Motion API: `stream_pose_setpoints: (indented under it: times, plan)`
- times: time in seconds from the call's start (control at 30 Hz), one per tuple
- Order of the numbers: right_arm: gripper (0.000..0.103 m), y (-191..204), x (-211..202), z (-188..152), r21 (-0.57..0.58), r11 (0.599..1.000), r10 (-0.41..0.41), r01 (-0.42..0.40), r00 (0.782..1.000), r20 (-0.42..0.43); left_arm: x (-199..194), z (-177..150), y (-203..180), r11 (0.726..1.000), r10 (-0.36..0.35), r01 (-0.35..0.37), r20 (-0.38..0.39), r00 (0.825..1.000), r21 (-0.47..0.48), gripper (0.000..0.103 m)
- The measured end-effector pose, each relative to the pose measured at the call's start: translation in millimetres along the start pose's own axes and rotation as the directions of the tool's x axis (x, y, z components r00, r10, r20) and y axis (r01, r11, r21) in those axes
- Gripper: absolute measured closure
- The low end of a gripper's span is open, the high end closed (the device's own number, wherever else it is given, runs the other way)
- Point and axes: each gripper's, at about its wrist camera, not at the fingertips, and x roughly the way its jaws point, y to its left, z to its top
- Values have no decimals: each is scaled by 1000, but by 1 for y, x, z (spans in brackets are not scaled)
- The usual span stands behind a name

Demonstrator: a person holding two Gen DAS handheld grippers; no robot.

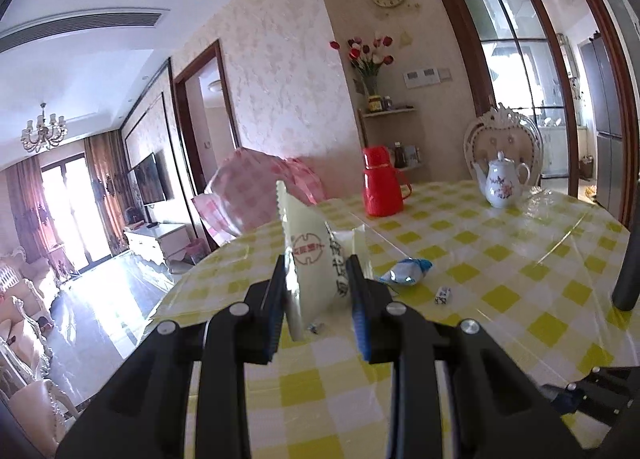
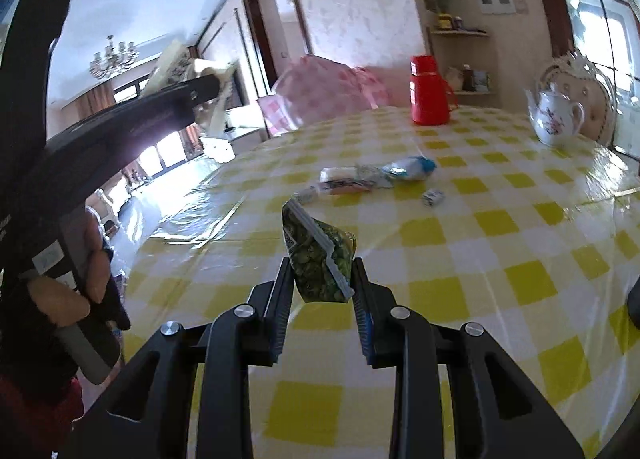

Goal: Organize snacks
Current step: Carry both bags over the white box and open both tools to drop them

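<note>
My left gripper [image 1: 318,271] is shut on a cream snack packet with red print [image 1: 308,255], held upright above the table. It also shows at the upper left of the right wrist view [image 2: 208,99], with the packet [image 2: 172,63] in it. My right gripper [image 2: 320,279] is shut on a small green snack packet [image 2: 318,259] and holds it above the yellow checked tablecloth [image 2: 500,259]. On the table lie a blue and silver wrapped snack [image 2: 408,169], a flat white packet [image 2: 344,179] and a small white and blue candy [image 2: 433,197].
A red thermos jug [image 2: 429,91] and a white flowered teapot [image 2: 556,119] stand at the table's far side. A pink mesh food cover [image 2: 320,91] sits at the far left edge. A chair [image 1: 502,143] stands behind the teapot. The table edge curves at the left.
</note>
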Motion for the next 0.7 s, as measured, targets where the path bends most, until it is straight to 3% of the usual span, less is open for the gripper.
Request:
stream_pose_setpoints:
  times: [0.4, 0.7]
  plan:
    - [74, 102, -12, -14, -155, 981, 112, -114, 994, -22, -59, -15, 70, 997, 70, -69, 35, 997, -23, 73]
    - [74, 195, -6, -42, -268, 926, 241, -264, 964, -115, -92, -61, 137, 992, 125, -124, -47, 991, 26, 73]
